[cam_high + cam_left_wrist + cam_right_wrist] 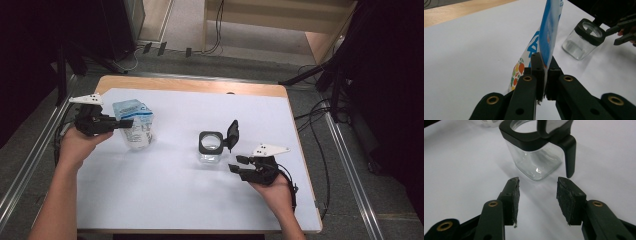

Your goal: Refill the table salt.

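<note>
Our left gripper (543,75) is clamped on the pouch's (134,125) thin, floppy top edge at table left; our right gripper (537,195) gapes just short of the slippery, breakable glass jar (534,162)

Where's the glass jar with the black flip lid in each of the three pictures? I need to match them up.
High view: the glass jar stands right of centre on the white mat, just ahead of the right claw.
Left gripper view: upper right, beyond the blue pouch.
Right gripper view: top centre, just past the open claw.
Shared landmark: its open black lid.
</note>
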{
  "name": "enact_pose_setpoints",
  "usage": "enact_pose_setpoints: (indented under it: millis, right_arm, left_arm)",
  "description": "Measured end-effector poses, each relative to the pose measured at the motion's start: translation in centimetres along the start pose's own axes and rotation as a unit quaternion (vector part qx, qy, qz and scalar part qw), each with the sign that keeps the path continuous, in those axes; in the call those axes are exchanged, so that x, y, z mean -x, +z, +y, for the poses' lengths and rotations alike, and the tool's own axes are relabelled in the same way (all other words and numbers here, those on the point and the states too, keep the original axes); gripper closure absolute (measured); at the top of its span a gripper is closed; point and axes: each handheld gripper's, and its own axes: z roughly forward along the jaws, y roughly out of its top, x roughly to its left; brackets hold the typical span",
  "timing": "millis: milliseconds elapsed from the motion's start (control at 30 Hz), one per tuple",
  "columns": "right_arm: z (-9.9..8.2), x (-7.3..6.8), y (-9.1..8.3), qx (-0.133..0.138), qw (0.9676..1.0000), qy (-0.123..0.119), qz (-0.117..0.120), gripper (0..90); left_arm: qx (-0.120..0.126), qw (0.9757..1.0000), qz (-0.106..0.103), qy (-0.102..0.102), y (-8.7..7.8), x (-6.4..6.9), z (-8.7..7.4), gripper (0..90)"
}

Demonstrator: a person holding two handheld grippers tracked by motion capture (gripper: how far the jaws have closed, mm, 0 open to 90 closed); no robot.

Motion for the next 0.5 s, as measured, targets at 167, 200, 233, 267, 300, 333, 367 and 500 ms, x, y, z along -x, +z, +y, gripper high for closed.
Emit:
enact_pose_setpoints:
  millis: [167, 200, 233, 267, 300, 333, 367, 500]
  right_arm:
    - [0.4, -0.8, 0.1, 0.002, 0.9999, -0.005, 0.009, 55.8]
    - [0.5, -0.9, 0.2, 0.002, 0.9999, -0.008, 0.012, 56.0]
    - [0.6, -1.1, 0.2, 0.002, 0.9999, -0.007, 0.013, 56.3]
    - [0.7, -1.2, 0.2, 0.003, 0.9998, -0.008, 0.016, 56.5]
    - [0.8, -1.4, 0.2, 0.004, 0.9998, -0.009, 0.018, 56.7]
    - [0.9, -1.6, 0.2, 0.007, 0.9997, -0.011, 0.022, 57.1]
    - [1.0, -1.9, 0.2, 0.008, 0.9996, -0.013, 0.025, 57.3]
    - [1.4, -2.9, 0.5, 0.005, 0.9989, -0.030, 0.035, 58.1]
  left_arm:
    - [0.005, 1.0000, 0.003, -0.006, -0.4, 0.6, 0.5, 90.0]
    - [0.000, 0.9999, 0.003, -0.010, -0.6, 0.8, 0.6, 90.0]
    - [-0.002, 0.9999, 0.004, -0.010, -0.6, 1.0, 0.7, 90.0]
    - [-0.004, 0.9999, 0.004, -0.009, -0.7, 1.2, 0.8, 90.0]
    - [-0.003, 1.0000, 0.002, -0.008, -0.7, 1.5, 1.0, 90.0]
    - [-0.004, 1.0000, 0.000, -0.005, -0.8, 1.7, 1.2, 90.0]
    - [-0.001, 1.0000, -0.002, -0.006, -0.8, 1.9, 1.2, 90.0]
    - [0.003, 0.9999, -0.014, -0.008, -0.9, 2.8, 1.6, 90.0]
